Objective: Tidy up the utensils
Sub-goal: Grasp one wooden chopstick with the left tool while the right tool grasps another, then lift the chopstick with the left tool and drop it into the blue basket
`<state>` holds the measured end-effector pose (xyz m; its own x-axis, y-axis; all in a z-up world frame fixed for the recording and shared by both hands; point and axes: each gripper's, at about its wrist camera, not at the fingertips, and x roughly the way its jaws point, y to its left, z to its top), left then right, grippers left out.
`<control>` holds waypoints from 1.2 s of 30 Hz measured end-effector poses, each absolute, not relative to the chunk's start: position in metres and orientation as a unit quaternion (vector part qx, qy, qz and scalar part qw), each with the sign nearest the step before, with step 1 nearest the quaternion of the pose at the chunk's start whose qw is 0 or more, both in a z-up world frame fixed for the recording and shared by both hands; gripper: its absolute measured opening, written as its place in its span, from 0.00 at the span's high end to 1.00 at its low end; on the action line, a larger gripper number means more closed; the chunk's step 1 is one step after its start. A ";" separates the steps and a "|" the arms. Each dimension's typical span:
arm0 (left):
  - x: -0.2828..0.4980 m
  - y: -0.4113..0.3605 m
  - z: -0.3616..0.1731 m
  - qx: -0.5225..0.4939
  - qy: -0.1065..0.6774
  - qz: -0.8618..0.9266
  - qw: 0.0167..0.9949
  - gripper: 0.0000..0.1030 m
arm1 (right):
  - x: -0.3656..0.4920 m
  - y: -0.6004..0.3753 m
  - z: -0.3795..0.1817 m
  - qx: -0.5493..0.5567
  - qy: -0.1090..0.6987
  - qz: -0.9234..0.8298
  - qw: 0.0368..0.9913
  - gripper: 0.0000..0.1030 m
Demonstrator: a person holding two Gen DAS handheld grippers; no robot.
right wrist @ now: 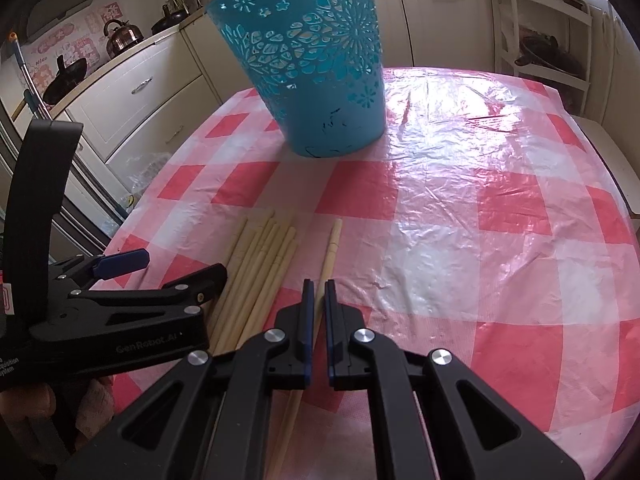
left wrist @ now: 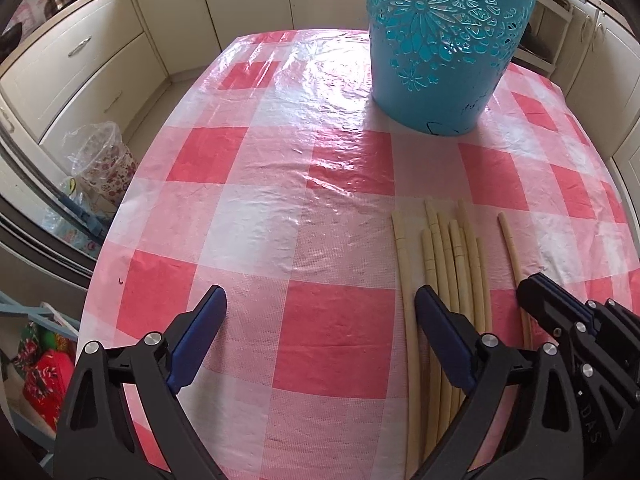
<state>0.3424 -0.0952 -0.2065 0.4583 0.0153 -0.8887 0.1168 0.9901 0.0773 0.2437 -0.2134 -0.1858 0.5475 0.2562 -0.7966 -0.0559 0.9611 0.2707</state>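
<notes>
Several pale chopsticks (left wrist: 452, 256) lie side by side on the pink checked tablecloth (left wrist: 300, 216); they also show in the right wrist view (right wrist: 264, 256). One single chopstick (right wrist: 330, 252) lies apart to their right. My right gripper (right wrist: 319, 292) has its jaws nearly closed around this single chopstick, which runs between the blue pads; it also shows in the left wrist view (left wrist: 536, 284). My left gripper (left wrist: 320, 308) is open and empty, left of the bundle, its right finger (left wrist: 436, 320) over the chopsticks. A teal cut-out basket (left wrist: 444, 40) stands upright at the far side (right wrist: 316, 64).
Cream kitchen cabinets (left wrist: 80, 68) surround the table. A kettle (right wrist: 120, 34) and a pan (right wrist: 66, 76) sit on the counter at left. A plastic-wrapped floral bin (left wrist: 104, 160) stands on the floor left of the table. A white shelf rack (right wrist: 544, 40) stands at the back right.
</notes>
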 end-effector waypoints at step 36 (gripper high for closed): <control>0.385 -0.068 0.054 -0.133 0.134 -0.169 0.967 0.95 | 0.259 -0.219 -0.190 0.103 0.467 0.111 0.871 0.93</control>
<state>0.3853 -0.0681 0.0536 0.9068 -0.3627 -0.2149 0.2911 0.9074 -0.3031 0.2587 -0.2186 -0.1903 0.5391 0.2895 -0.7909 -0.0972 0.9542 0.2830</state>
